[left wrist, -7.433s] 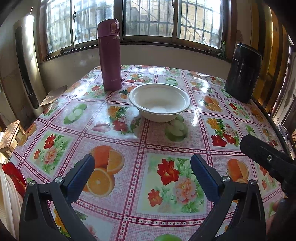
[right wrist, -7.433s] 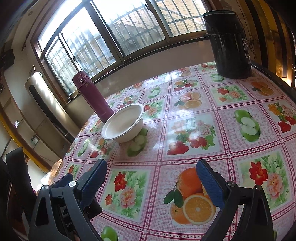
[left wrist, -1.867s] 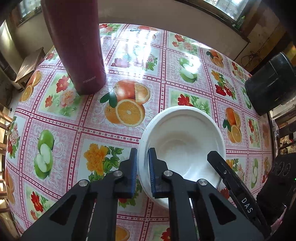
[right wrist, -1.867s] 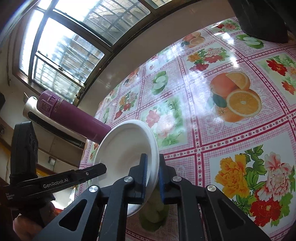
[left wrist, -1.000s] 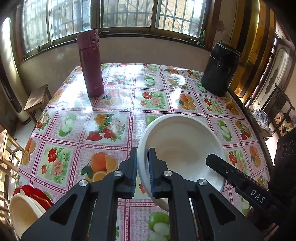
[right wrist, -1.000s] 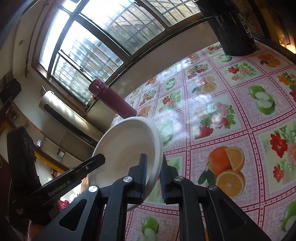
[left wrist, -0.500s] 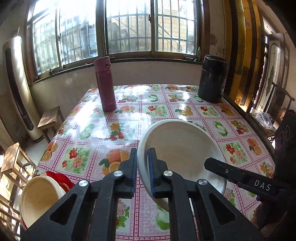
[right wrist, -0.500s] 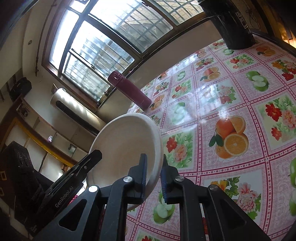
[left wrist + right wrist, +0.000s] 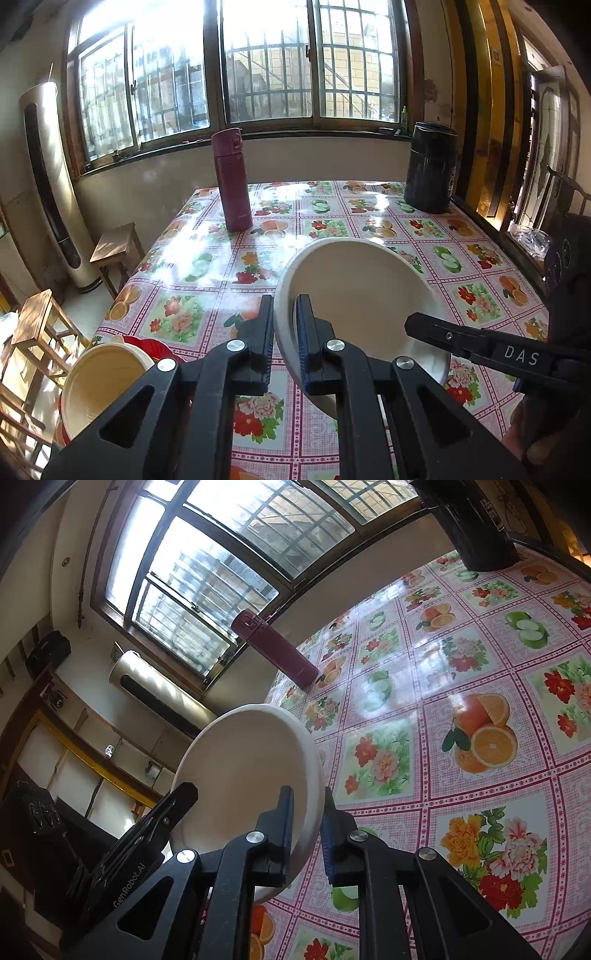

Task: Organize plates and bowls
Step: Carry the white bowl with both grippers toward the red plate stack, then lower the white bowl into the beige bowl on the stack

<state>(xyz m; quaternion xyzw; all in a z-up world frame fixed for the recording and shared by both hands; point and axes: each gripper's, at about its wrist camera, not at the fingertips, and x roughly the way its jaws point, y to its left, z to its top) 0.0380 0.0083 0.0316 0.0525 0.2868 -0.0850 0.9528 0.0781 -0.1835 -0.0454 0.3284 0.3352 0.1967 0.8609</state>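
White bowl (image 9: 364, 284) lifted off table (image 9: 207, 266) since earlier, both grippers clamped.

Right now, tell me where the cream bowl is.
In the left wrist view, the cream bowl sits at the lower left, nested on red dishes beside the table's near-left corner, left of the left gripper.

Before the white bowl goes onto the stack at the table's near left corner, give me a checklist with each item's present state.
1. left gripper clamped on the white bowl rim: ok.
2. right gripper clamped on the opposite rim: ok.
3. Bowl clear of the table: ok, held tilted above it.
4. Cream bowl on top of the stack empty: ok.
5. Maroon flask and black canister out of the way: ok, far side.
6. Stack's footing on the red dish: cannot tell, partly hidden.
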